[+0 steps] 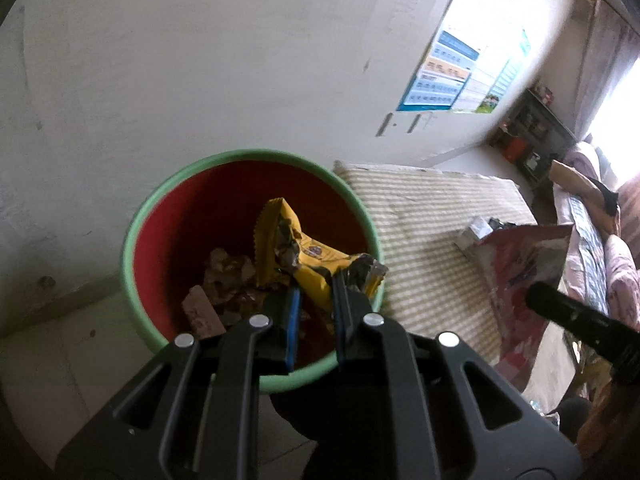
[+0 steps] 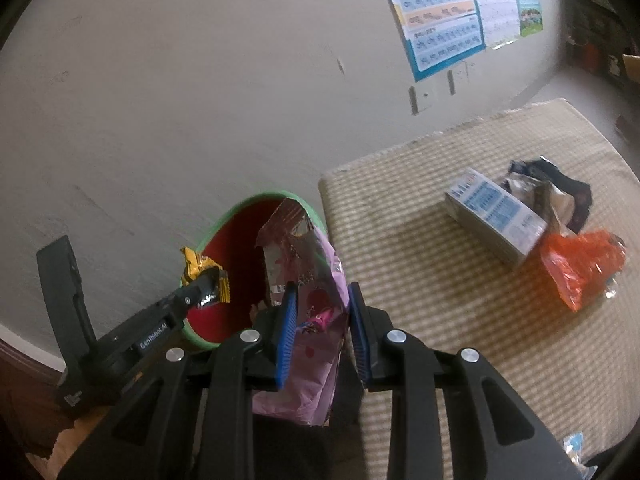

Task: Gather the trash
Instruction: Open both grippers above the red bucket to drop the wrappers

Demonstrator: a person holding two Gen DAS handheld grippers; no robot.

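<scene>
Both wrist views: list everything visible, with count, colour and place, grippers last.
Bin: one, red with green rim, beside the mat, scraps inside.
Yellow wrapper: one, over the bin.
Pink bag: one, between bin and mat.
Mat: one, beige striped, by the wall.
Carton: one, white and blue, on the mat.
Orange bag: one, beside the carton.
Posters: several, blue, on the wall.
Left gripper: shut on the yellow wrapper.
Right gripper: shut on the pink bag.

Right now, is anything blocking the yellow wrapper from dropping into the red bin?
Nothing visible does. The left gripper holds the yellow wrapper right above the open bin, with only old scraps at the bottom. The pink bag in the right gripper sits off to the side.
</scene>
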